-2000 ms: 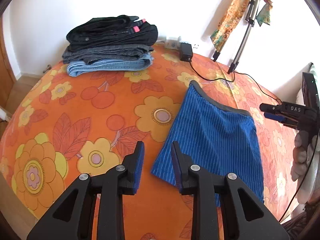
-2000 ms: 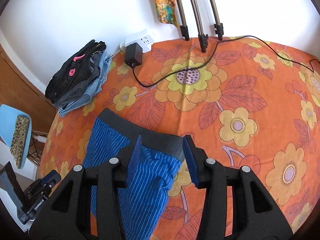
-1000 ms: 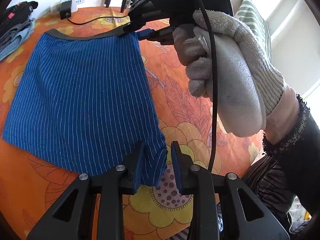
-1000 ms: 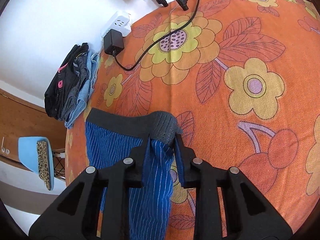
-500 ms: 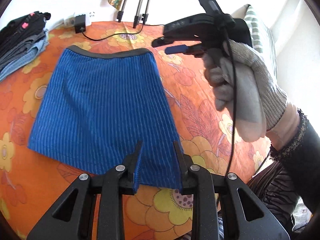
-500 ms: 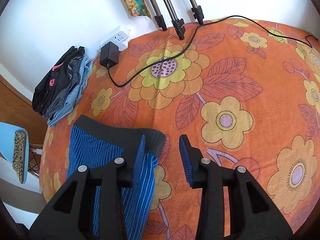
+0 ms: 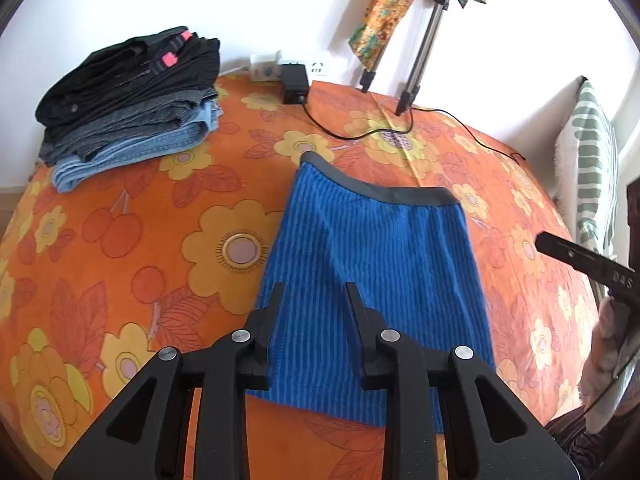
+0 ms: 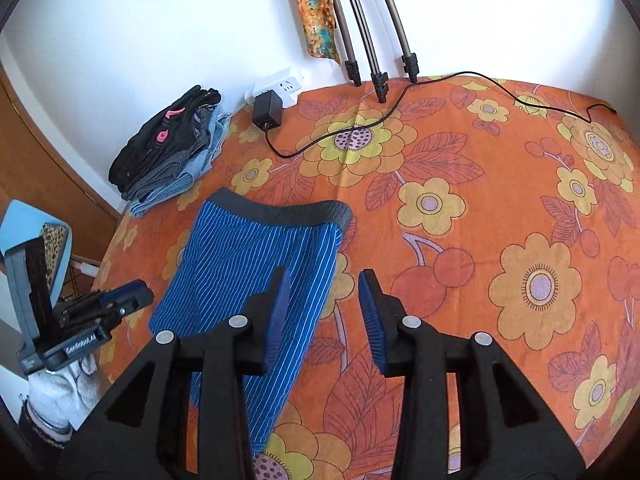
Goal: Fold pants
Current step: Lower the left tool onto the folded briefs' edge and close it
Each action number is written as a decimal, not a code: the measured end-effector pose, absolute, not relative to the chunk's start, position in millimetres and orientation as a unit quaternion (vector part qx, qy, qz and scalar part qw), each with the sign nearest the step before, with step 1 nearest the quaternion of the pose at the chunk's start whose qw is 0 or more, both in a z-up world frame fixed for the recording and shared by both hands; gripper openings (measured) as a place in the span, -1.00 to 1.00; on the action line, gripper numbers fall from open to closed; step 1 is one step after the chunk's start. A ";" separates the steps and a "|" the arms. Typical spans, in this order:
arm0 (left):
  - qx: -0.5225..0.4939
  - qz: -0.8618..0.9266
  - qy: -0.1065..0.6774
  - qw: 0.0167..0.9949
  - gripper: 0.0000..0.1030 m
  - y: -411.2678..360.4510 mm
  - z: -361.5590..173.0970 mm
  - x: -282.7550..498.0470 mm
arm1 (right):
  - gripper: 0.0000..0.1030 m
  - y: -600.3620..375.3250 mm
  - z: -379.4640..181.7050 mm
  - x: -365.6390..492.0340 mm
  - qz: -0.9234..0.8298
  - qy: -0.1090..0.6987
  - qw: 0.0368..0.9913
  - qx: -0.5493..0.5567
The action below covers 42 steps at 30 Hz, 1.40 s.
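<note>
The blue pinstriped shorts [image 7: 376,264] lie flat on the orange flowered tabletop [image 7: 132,216], centre of the left wrist view, dark waistband [image 7: 380,188] toward the wall and hem toward the bottom of the frame. They appear spread out smooth, probably so a clean fold can start from a straight edge.

The left claw [image 7: 314,296] hovers over the hem area with its fingers spread and nothing between them. The right claw [image 8: 324,284], in the lower middle of its own view, is likewise spread and empty, its left finger above the shorts' right side edge and the other above bare cloth.

In the right wrist view the right half of the frame is open flowered cloth, giving plenty of room to carry a side across. Toward the upper left sits a stack of folded trousers [image 7: 128,96], well apart from the shorts. A black adapter [image 7: 295,82] and its cable [image 8: 440,84] run along the top near the tripod legs [image 8: 376,56], beyond the waistband and clear of the likely fold path.
</note>
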State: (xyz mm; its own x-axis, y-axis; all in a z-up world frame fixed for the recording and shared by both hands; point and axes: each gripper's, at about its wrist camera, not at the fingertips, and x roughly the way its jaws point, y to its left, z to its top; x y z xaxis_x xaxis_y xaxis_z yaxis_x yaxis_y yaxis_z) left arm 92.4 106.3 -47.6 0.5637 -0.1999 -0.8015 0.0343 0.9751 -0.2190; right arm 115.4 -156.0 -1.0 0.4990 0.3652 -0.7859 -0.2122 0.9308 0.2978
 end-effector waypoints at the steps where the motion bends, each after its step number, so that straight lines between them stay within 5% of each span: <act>1: -0.100 -0.059 0.466 0.877 -0.51 112.8 -51.2 95.7 | -0.27 -154.4 -3.7 109.2 0.165 0.471 0.863 0.078; 7: -0.113 -0.050 0.470 0.874 -0.51 124.4 -54.5 109.2 | -0.27 -144.2 -23.9 92.8 0.169 0.484 0.856 0.069; 15: -0.114 -0.069 0.487 0.863 -0.51 121.7 -59.6 131.4 | 0.04 -141.0 -33.0 97.4 0.177 0.496 0.847 0.073; 42: -0.081 -0.087 0.518 0.847 -0.57 120.6 -90.5 158.4 | -0.06 -118.3 -73.3 126.8 0.206 0.543 0.808 0.094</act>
